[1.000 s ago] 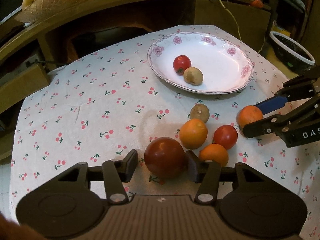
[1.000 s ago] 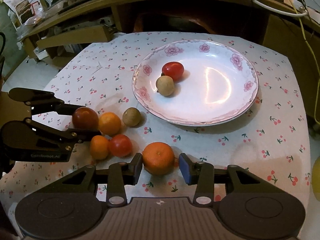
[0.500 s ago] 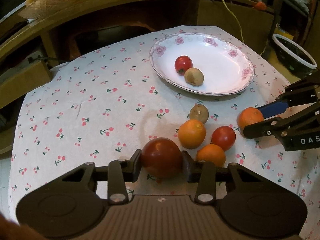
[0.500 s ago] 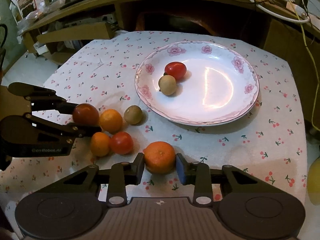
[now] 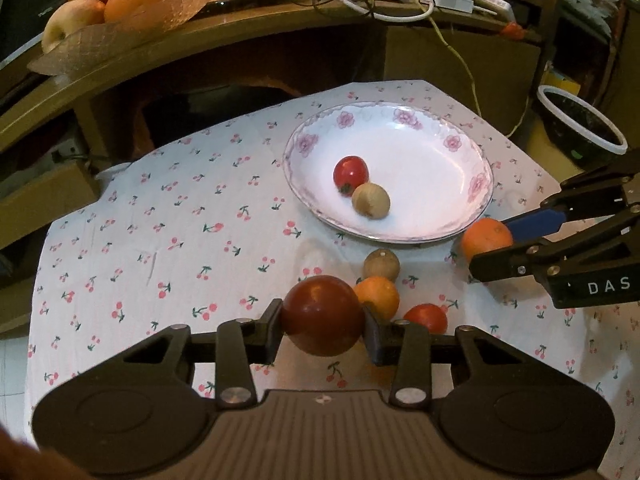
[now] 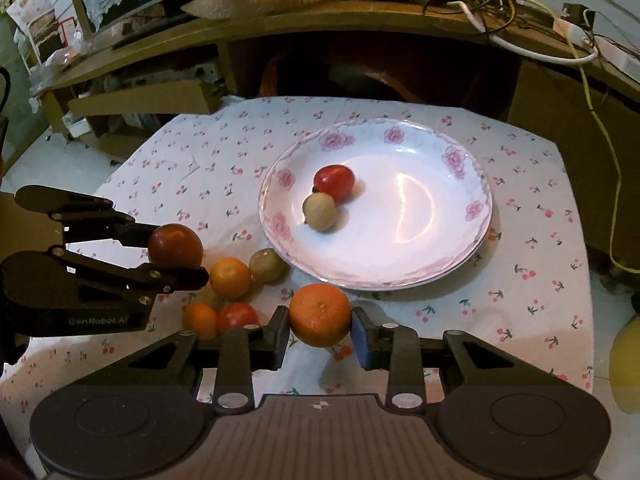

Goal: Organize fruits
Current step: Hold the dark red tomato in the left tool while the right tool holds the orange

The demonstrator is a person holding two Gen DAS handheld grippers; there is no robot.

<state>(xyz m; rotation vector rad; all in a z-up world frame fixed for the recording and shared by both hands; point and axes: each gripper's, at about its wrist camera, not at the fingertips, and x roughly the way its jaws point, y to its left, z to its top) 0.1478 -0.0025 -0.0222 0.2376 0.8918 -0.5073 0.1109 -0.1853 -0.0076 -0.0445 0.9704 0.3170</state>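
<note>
Left tool (image 5: pixel 323 326) clamped on dark tomato (image 5: pixel 322 314), lifted just off surface (image 5: pixel 160 240). Right tool (image 6: pixel 320 330) clamped on mandarin (image 6: pixel 320 314), near plate (image 6: pixel 476 240). Both round, light; tomato likely soft, slick: grip gently across widest part.

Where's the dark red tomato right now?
In the left wrist view, the dark red tomato sits low centre, clamped in the left claw, just left of a small orange.

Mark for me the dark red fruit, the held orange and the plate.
dark red fruit (image 5: pixel 322 312), left wrist view, centre of its front face.
held orange (image 6: pixel 320 314), right wrist view, middle of its skin.
plate (image 6: pixel 452 160), right wrist view, flowered far rim.
</note>
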